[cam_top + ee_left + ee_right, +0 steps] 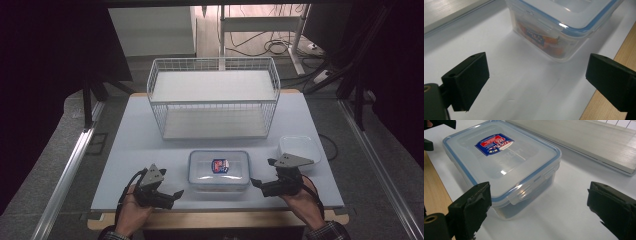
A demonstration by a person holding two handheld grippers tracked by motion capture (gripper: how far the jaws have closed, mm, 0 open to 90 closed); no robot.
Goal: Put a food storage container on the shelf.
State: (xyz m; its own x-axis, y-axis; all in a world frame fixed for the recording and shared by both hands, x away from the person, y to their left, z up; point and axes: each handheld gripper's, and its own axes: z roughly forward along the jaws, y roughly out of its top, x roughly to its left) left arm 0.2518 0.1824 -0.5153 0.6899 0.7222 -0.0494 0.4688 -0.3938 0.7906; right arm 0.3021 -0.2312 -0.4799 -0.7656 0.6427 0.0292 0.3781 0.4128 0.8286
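A clear plastic food box (219,170) with a blue-rimmed clip lid and a red and blue label sits near the table's front edge. Something orange lies inside the box (554,30). My left gripper (176,196) rests just left of it, open, with bare table between its jaws (536,82). My right gripper (255,184) rests just right of the box, also open. In the right gripper view the box (504,162) lies ahead and to the left of the gripper (539,207), close to one jaw, with nothing held.
A white wire basket shelf (214,95) stands behind the box at the table's middle back. A second clear container (299,148) sits at the right, behind my right hand. The wooden table edge (220,217) runs along the front.
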